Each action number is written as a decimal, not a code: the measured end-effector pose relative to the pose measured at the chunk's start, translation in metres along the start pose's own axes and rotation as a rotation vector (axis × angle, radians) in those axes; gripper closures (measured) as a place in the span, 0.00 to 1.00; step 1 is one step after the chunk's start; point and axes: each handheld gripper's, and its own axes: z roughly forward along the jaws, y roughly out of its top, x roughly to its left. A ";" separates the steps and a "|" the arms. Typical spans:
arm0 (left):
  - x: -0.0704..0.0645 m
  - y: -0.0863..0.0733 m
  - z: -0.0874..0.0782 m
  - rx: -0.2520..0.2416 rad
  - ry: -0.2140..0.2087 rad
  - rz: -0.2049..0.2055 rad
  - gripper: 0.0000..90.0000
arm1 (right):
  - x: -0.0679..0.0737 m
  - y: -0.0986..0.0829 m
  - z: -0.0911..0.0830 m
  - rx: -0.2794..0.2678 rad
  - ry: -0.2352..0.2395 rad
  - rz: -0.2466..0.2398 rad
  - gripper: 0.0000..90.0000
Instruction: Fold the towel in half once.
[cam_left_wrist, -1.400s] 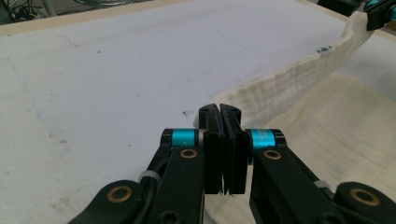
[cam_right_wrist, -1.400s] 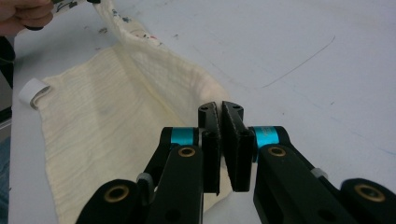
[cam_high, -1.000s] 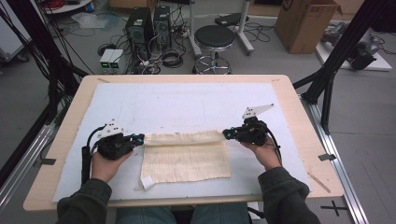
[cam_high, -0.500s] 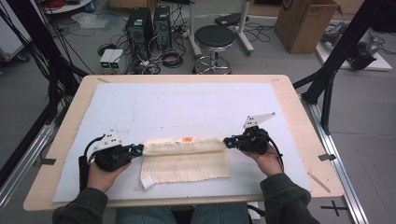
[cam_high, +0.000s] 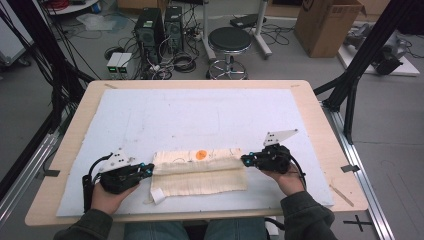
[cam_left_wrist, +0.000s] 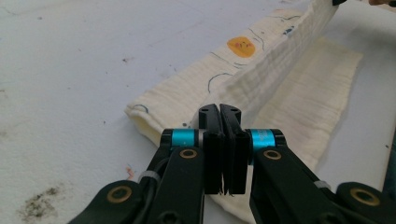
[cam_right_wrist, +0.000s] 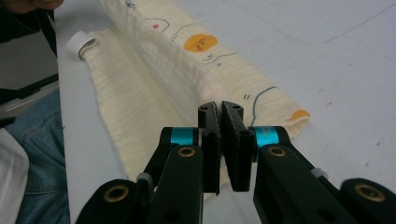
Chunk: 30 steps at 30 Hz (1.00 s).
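Two claws grip one cream cloth (cam_high: 200, 172) near the tabletop's (cam_high: 200, 115) front edge. Left claw (cam_high: 148, 168) is clamped on the cloth's left end; right claw (cam_high: 245, 160) is clamped on its right end. Compared with the earlier frame, both claws sit nearer the person, drawing the raised fold forward.

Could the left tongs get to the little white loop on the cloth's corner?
Probably yes, but not right now. The white loop lies on the table just beside the left tongs, with nothing between them. The tongs are shut on the cloth, though, so they would have to let go first.
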 end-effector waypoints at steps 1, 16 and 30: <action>-0.001 -0.001 0.000 0.000 -0.005 -0.002 0.97 | 0.001 -0.001 0.000 0.001 0.003 0.003 0.96; -0.008 -0.012 -0.008 0.012 -0.036 0.005 0.97 | 0.012 -0.011 0.003 0.017 0.022 -0.005 0.95; -0.010 -0.007 0.001 -0.021 -0.134 -0.009 0.78 | 0.022 -0.018 -0.006 -0.012 0.091 -0.009 0.78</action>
